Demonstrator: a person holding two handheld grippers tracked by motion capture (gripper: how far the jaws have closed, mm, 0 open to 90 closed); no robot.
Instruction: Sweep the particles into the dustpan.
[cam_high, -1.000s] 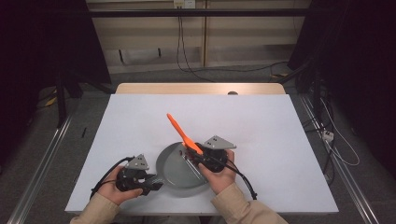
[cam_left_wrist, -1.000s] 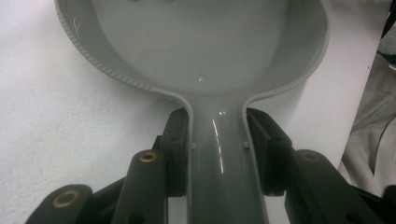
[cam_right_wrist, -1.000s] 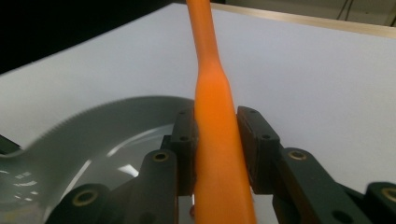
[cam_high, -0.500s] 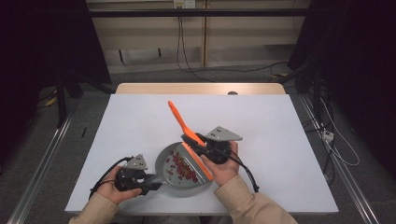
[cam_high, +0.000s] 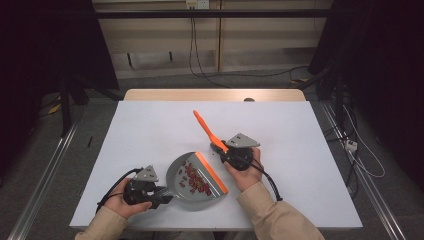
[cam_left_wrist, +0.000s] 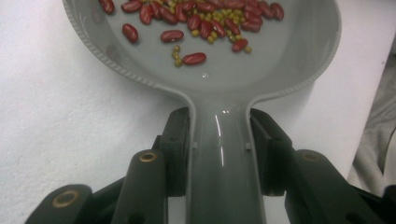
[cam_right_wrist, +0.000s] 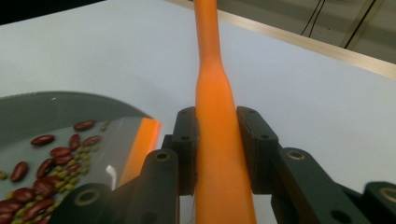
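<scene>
resting on the matte white table (cam_high: 150, 130), a smooth grey plastic dustpan (cam_high: 192, 187) with a glossy round pan, a ribbed rim and an orange lip is seen near the front edge. its narrow handle is clamped between the pads of the left gripper (cam_left_wrist: 219, 154), whose jaws are closed partway on it. a slim orange brush handle (cam_right_wrist: 217, 140), waisted where it narrows, is pinched tightly between the nearly closed jaws of the right gripper (cam_right_wrist: 219, 149) and is angled up and away over the table. compared with a second ago, the right gripper (cam_high: 235, 155) is found shifted off the pan to just beyond the orange lip, so the pan's contents are uncovered; the dustpan and the left gripper (cam_high: 145, 190) are unchanged in place. inside the pan, dark red kidney beans (cam_left_wrist: 194, 58) are heaped with small round yellow-green beans (cam_left_wrist: 176, 51).
</scene>
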